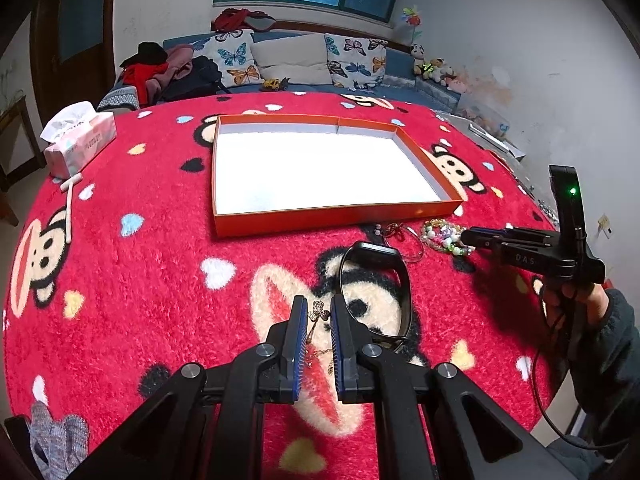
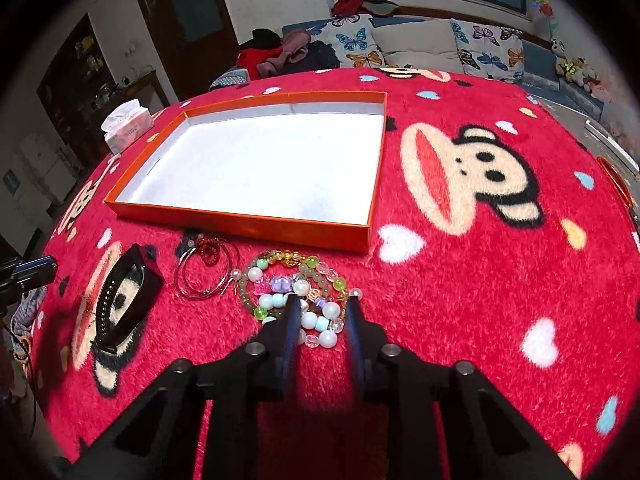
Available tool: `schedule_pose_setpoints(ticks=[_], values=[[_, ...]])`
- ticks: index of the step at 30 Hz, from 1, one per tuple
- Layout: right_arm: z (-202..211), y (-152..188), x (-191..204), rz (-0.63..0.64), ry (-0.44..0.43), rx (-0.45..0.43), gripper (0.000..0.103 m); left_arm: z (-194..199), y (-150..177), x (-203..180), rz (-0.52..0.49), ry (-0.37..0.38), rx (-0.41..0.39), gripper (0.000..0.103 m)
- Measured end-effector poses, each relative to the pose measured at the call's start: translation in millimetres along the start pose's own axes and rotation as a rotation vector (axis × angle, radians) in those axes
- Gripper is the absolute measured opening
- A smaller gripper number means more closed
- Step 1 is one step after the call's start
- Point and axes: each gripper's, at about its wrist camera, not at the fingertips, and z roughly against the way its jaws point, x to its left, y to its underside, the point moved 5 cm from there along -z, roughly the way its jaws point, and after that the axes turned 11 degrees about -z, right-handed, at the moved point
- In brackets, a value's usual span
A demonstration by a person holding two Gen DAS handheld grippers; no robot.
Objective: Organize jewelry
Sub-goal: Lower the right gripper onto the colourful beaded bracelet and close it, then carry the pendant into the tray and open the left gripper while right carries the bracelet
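The left gripper points steeply down, its 2 blue-padded fingers nearly together. The right gripper, also angled down, has its jaws narrowed. In the left wrist view it sits at 3 o'clock, gripped by a hand in a dark sleeve.

Box behind bracelets; watch left of hoops.

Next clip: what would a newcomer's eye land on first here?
The bright red cartoon-monkey blanket covering the table, then the orange tray with its bare white floor at the middle. In front of the tray lie a heap of coloured bead bracelets under the right gripper, and a black watch band by the left gripper.
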Motion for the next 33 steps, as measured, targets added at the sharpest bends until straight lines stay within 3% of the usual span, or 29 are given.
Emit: schedule_pose_setpoints(ticks=[18, 25, 33], values=[[-3.4, 6.4, 13.5, 0.121, 0.012, 0.015, 0.022, -6.7, 1.9, -0.2, 0.002, 0.0, 0.018, 0.012], [-4.0, 5.4, 15.0, 0.113, -0.01, 0.025, 0.022, -7.3, 1.8, 2.2, 0.006, -0.002, 0.019, 0.012], [-5.3, 1.7, 7.3, 0.006, -0.078, 0.03, 0.021, -8.6, 3.1, 3.7, 0.009, -0.002, 0.023, 0.012]])
